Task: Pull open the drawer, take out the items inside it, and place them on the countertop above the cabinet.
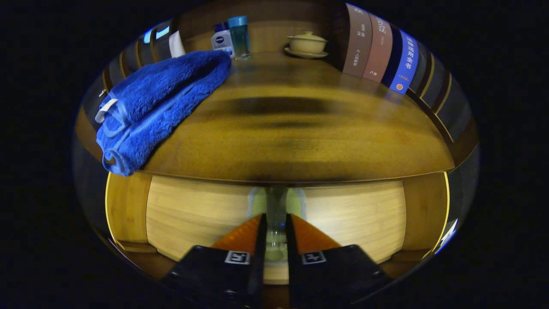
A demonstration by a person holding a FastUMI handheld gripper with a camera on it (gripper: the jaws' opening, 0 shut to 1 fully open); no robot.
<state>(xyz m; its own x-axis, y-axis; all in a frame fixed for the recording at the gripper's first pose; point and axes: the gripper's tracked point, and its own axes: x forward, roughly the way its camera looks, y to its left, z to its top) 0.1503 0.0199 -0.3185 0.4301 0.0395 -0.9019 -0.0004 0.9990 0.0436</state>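
The drawer (274, 214) sits just below the front edge of the countertop (300, 137), its pale wooden front facing me, framed by the darker cabinet (126, 206) on either side. At the middle of that front is a slim upright handle (276, 206), set against a light oval recess. My gripper (274, 223) is right at it — my two fingers stand close together with only a narrow gap, and the handle runs down through that gap. The fingers look to be closed around the handle, though I cannot tell for certain that both press on it.

Above, the countertop spreads wide and brown, away from me. On its near left a folded blue towel (158, 103) lies, one rolled corner hanging over the front edge. At the far left, just beyond the towel, stand two bottles side by side — a small white one with a blue cap (221, 40) and a taller teal one (239, 36). Farther right at the back rests a cream lidded cup (307, 43) on its saucer (306, 54). Along the right side a row of books (381, 53) stands upright, spines facing the countertop.
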